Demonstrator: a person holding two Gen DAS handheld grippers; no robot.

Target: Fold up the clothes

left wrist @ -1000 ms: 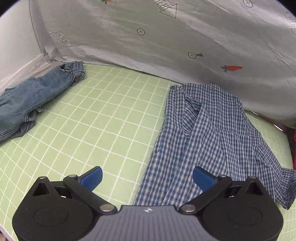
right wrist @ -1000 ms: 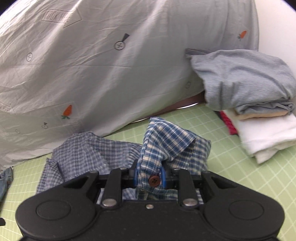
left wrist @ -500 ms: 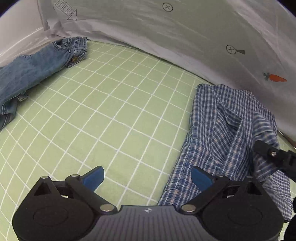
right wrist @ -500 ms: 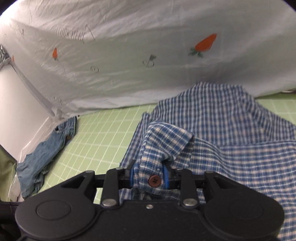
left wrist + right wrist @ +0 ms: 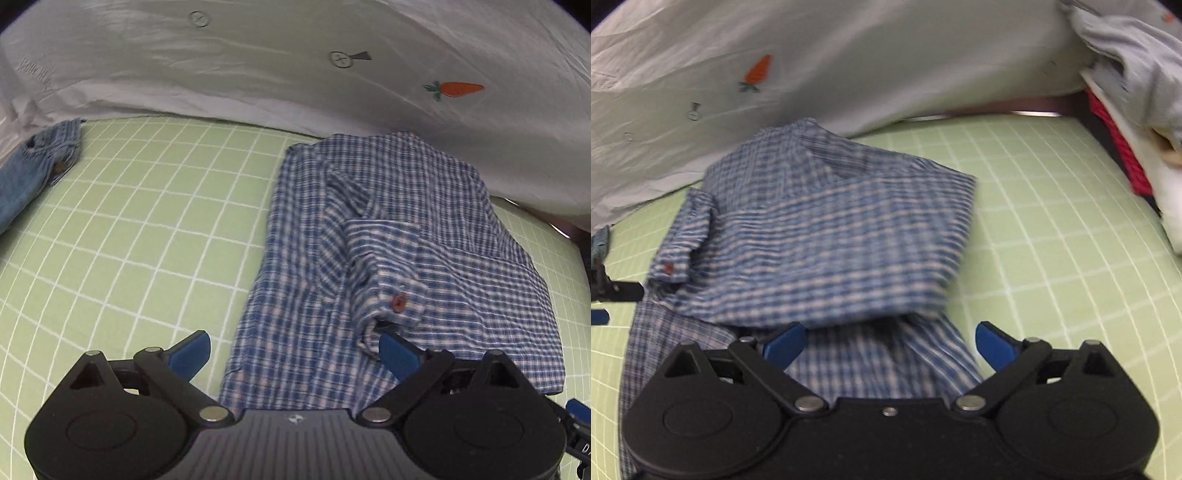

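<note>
A blue plaid shirt [image 5: 406, 240] [image 5: 831, 229] lies on the green grid mat [image 5: 129, 221], with one sleeve folded across its body. The sleeve's cuff with a red-brown button [image 5: 398, 302] [image 5: 668, 268] rests loose on the shirt. My left gripper [image 5: 295, 350] hovers over the shirt's lower left edge, its jaws closing, with cloth under the gap and the pads not pressing. My right gripper [image 5: 890, 345] is over the shirt's near hem, its jaws opening wide and holding nothing.
Blue jeans [image 5: 37, 173] lie at the mat's far left. A white sheet printed with carrots [image 5: 295, 74] hangs along the back. A stack of folded clothes [image 5: 1137, 129] sits at the right. Bare mat [image 5: 1052, 221] lies between shirt and stack.
My right gripper let go of the buttoned cuff, which now lies on the shirt, and drew back with jaws wide. My left gripper moved right and down onto the shirt's left edge.
</note>
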